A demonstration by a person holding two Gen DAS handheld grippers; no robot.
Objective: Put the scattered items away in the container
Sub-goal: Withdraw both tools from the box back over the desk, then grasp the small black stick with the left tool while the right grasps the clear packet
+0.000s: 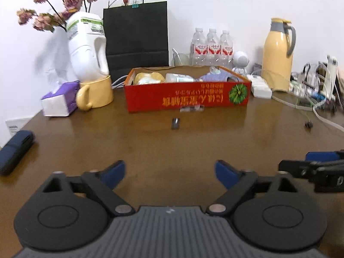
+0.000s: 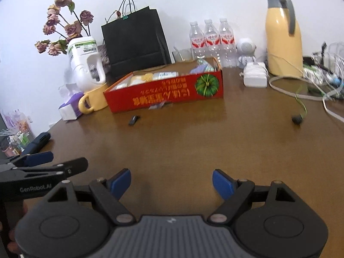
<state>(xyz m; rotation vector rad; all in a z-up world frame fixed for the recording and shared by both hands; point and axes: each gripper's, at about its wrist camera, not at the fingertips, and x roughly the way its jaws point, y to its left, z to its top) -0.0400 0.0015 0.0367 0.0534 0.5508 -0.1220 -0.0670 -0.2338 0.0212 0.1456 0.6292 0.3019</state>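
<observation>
Currently both grippers hover low over the bare near part of the worktop (image 1: pixel 172 146), jaws apart on each, nothing between them: left gripper (image 1: pixel 169 172), right gripper (image 2: pixel 171 182).

Red box (image 1: pixel 187 96) sits at the far middle, already holding several packets. Left outside: a small dark clip-like piece (image 1: pixel 175 123) just before the box, and a small clear-wrapped item (image 1: pixel 191 108) touching or nearly touching its front wall.

Handling, judged: both look light. The dark piece seems stiff and thin, so pinch across its narrow sides. The wrapper is probably soft and slippery; take it mid-body.

Views: the right wrist alone shows a shelf of clutter at far left; the left wrist alone shows the box interior squarely.
</observation>
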